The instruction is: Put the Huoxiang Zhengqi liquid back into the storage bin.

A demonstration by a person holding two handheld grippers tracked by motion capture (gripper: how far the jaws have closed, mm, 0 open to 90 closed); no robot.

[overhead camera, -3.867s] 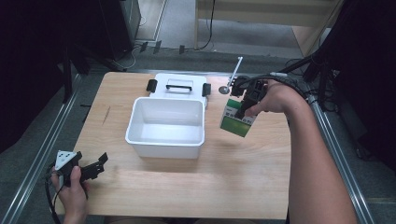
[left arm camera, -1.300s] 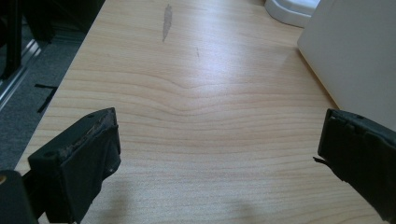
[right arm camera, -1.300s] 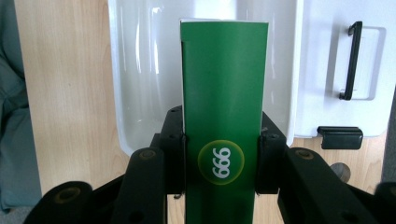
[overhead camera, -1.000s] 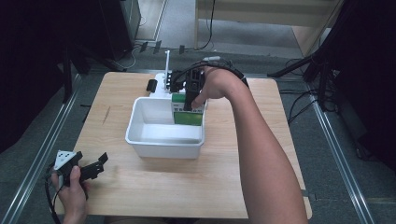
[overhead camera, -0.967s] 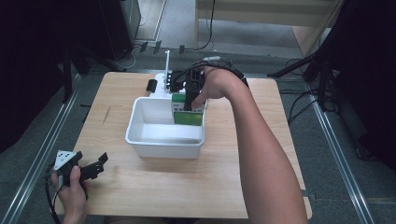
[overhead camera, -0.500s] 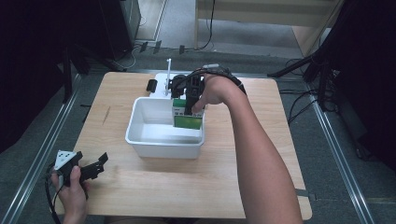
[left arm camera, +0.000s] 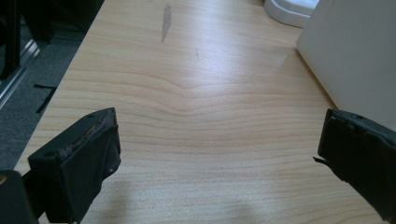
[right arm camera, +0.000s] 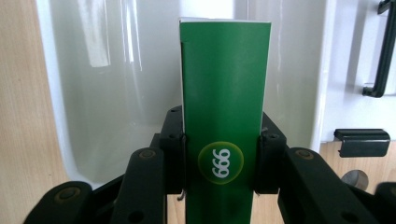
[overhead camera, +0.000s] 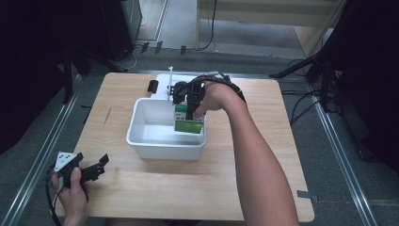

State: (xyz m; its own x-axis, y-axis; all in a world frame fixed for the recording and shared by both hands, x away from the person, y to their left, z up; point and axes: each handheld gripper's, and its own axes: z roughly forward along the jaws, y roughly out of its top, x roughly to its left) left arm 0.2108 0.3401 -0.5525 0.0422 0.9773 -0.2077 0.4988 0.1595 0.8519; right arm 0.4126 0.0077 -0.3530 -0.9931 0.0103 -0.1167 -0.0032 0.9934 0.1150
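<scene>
One green box (overhead camera: 189, 120), one white bin (overhead camera: 141, 141), two grippers

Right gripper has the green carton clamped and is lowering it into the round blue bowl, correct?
Not quite: the right gripper has the green carton clamped over a rectangular white plastic bin, not a round blue bowl, as the high view shows.

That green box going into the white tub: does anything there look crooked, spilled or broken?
Nothing stands out. The green box sits straight between the right gripper fingers, and the white tub looks clean and whole. The table has a small dark scuff.
</scene>
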